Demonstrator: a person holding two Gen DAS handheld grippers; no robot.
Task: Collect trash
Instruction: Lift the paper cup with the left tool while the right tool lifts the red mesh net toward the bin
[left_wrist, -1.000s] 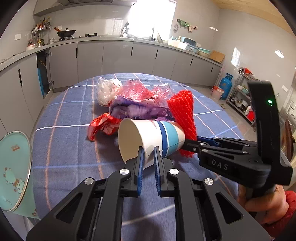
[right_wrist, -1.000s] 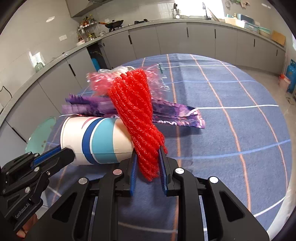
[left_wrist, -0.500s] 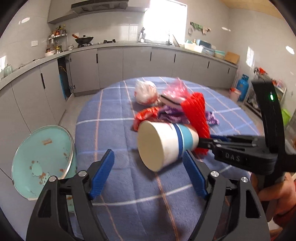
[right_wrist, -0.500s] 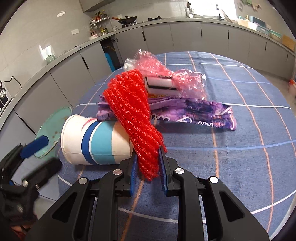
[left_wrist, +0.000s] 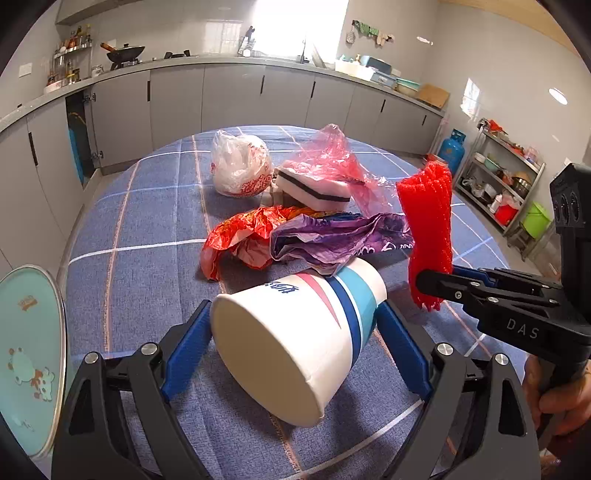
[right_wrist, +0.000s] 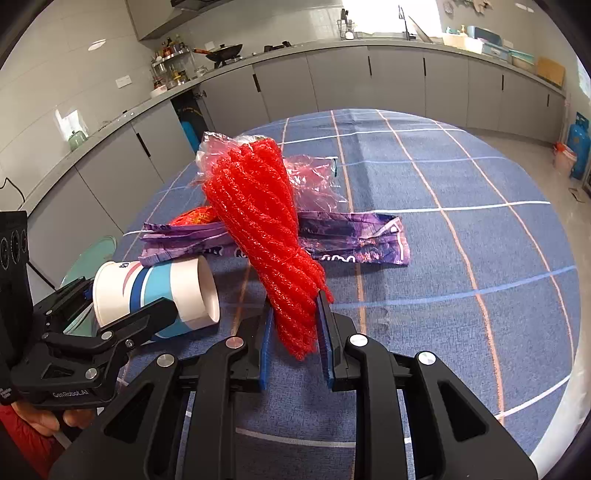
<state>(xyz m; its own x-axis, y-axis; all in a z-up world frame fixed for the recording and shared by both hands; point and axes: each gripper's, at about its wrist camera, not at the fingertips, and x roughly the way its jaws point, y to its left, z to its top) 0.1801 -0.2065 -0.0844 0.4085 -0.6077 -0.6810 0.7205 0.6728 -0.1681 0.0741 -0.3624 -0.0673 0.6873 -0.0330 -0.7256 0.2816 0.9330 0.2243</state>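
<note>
Cup (left_wrist: 295, 343) lies on its side on the blue tablecloth (left_wrist: 147, 258) between the left gripper (left_wrist: 295, 347) pads, jaws just opened wide, contact unclear, while the right gripper (right_wrist: 295, 332) pinches the red mesh bundle (right_wrist: 266, 236), its lower end hidden.

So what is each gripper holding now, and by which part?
The right gripper holds the red net near its lower end. The left gripper, jaws just opened, holds nothing; the cup lies between them.

Blue checked tablecloth (left_wrist: 147, 229) under paper cup (left_wrist: 295, 343), purple wrapper (left_wrist: 332, 240), white bag (left_wrist: 240, 170)
</note>
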